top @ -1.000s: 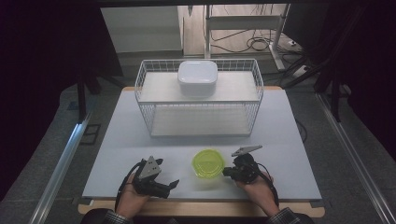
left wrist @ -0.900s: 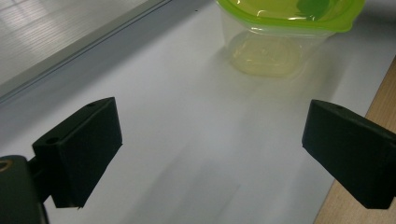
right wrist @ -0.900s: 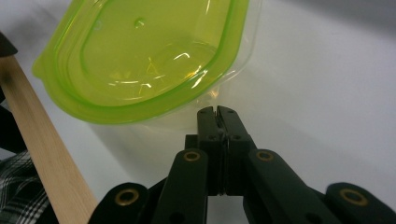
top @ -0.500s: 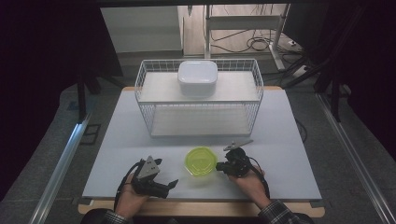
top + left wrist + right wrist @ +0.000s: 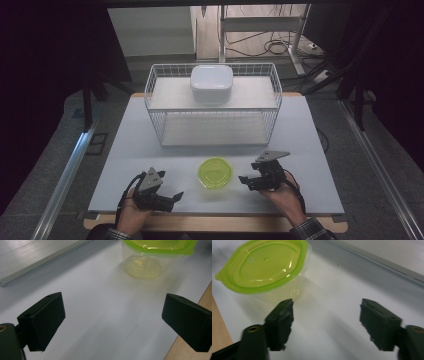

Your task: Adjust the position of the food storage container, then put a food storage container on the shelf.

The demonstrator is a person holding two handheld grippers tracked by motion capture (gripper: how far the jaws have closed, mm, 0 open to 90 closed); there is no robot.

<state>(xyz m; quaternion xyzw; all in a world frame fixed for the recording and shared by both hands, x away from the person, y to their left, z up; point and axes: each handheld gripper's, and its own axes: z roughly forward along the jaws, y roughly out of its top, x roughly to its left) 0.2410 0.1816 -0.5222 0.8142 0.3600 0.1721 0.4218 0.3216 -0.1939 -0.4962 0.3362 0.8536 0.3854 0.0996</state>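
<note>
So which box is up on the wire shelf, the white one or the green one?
The white box sits on top of the wire shelf. The green-lidded box stands down on the table, between the two grippers.

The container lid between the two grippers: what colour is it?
Translucent lime green lid on a clear tub, best in the right gripper view.

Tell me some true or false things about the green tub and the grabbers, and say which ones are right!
1. The tub with the green lid sits on the table between the left gripper and the right gripper. True.
2. The right gripper is squeezing the tub. False: its jaws are open and hold nothing.
3. A white box rests on top of the wire basket. True.
4. The tub's lid is off. False: the lid is on.
5. The left gripper is shut. False: its jaws are wide apart.
</note>
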